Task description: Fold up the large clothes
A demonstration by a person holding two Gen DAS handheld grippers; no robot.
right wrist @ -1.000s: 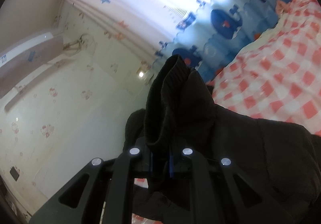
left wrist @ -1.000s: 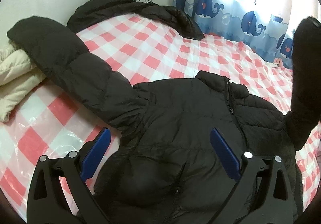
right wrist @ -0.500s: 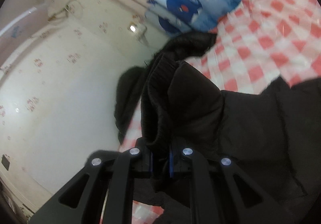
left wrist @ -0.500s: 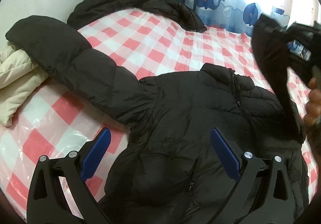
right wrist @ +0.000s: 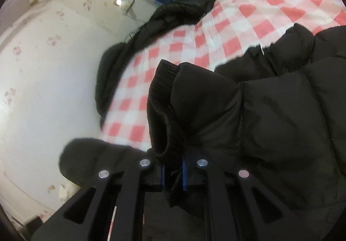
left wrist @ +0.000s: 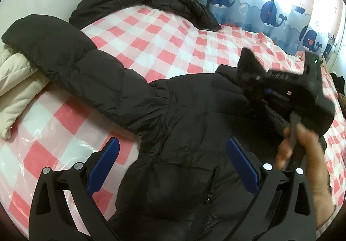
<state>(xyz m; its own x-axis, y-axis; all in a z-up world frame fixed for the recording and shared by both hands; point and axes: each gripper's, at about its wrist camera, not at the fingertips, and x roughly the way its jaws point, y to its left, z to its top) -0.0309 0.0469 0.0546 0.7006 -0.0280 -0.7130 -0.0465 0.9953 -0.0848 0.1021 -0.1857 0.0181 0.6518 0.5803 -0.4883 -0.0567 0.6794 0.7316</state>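
A black quilted puffer jacket point(left wrist: 183, 133) lay spread on the red-and-white checked bed cover point(left wrist: 164, 42). The right gripper point(right wrist: 173, 173) pinched the jacket's ribbed sleeve cuff point(right wrist: 164, 111) above the jacket's right side. The left gripper point(left wrist: 173, 167) hovered with jaws wide apart near the jacket's chest.

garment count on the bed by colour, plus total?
Black puffer jackets: 2, the jacket being folded with its sleeve cuff in the right gripper, and a second black jacket at the far edge of the bed.
Cream padded garment: 1, at the left edge.
Total: 3
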